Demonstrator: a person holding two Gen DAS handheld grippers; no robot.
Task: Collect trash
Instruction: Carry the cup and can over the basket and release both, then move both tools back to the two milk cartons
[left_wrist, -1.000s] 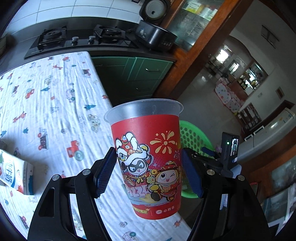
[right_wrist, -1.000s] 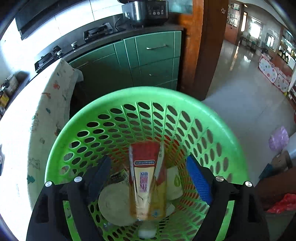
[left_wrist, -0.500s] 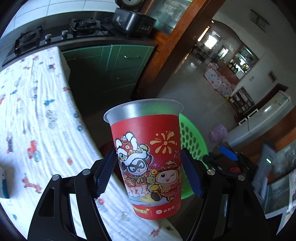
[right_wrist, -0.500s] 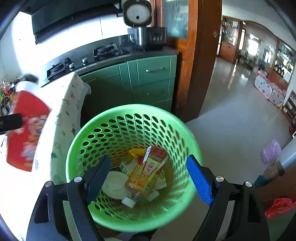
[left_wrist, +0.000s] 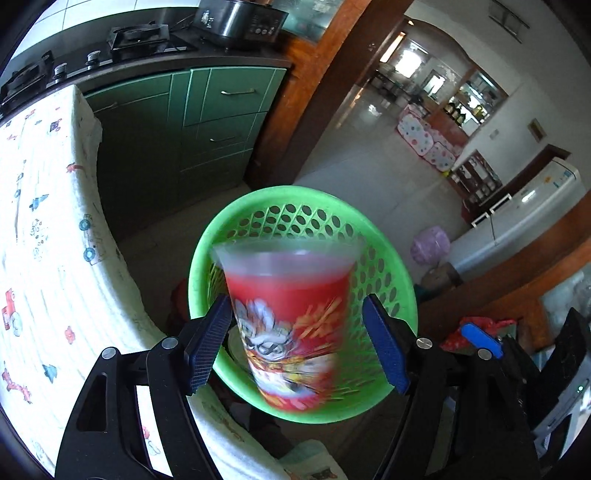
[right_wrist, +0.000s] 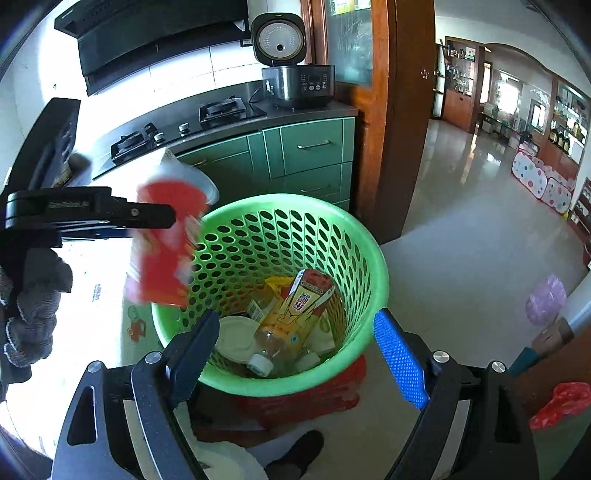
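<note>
A red printed plastic cup (left_wrist: 288, 325) hangs blurred between the pads of my left gripper (left_wrist: 295, 347), whose jaws are opening. A gap shows at the right pad, and the cup is slipping down over the green perforated basket (left_wrist: 295, 194). In the right wrist view the cup (right_wrist: 166, 243) tilts above the left rim of the basket (right_wrist: 376, 266), beside a left finger (right_wrist: 92, 214). My right gripper (right_wrist: 295, 350) stands open and empty above the basket, which holds a yellow-labelled bottle (right_wrist: 291, 314), a white lid (right_wrist: 236, 338) and other scraps.
A table with a cartoon-print cloth (left_wrist: 37, 221) lies left of the basket. Green cabinets (left_wrist: 207, 122) and a stove counter stand behind. The basket rests on something red (right_wrist: 314, 398). A gloved hand (right_wrist: 29, 314) holds the left gripper. Tiled floor (right_wrist: 461, 240) opens to the right.
My left gripper carried the cup from over the table to above the basket, and the cup now blurs and drops between the pads. My right gripper rose away from the basket.
</note>
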